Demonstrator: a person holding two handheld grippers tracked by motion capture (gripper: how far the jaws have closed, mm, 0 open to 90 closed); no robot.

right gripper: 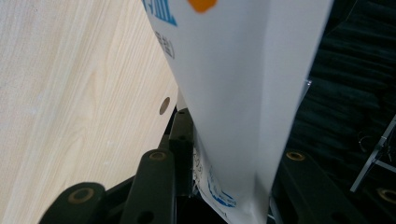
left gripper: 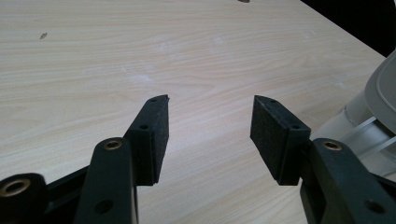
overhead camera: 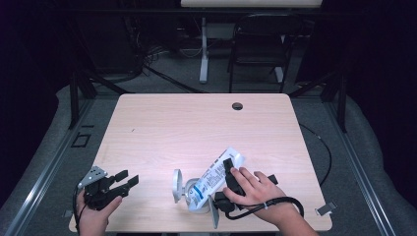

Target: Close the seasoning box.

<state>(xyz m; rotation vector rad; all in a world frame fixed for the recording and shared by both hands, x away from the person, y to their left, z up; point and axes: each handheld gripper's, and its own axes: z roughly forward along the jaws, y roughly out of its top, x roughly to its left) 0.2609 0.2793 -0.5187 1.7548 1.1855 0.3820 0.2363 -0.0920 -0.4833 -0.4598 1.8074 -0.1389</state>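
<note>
A white refill pouch (overhead camera: 216,173) with blue print lies tilted, its lower end at the mouth of a clear round jar (overhead camera: 193,188) whose lid (overhead camera: 176,185) stands flipped open to the left. My right gripper (overhead camera: 224,183) is shut on the pouch near the table's front edge. In the right gripper view the pouch (right gripper: 243,79) runs up between the jaws of the right gripper (right gripper: 233,133), and the left pad (right gripper: 183,140) presses on it. My left gripper (overhead camera: 123,181) rests open at the front left corner. In its own view the left gripper (left gripper: 210,126) has nothing between its pads, and the jar (left gripper: 369,116) sits at the right edge.
The light wooden table (overhead camera: 196,128) has a round cable hole (overhead camera: 237,105) at its far side. A dark chair (overhead camera: 260,44) and a desk leg (overhead camera: 203,49) stand beyond the table. A cable (overhead camera: 275,204) trails from the right gripper.
</note>
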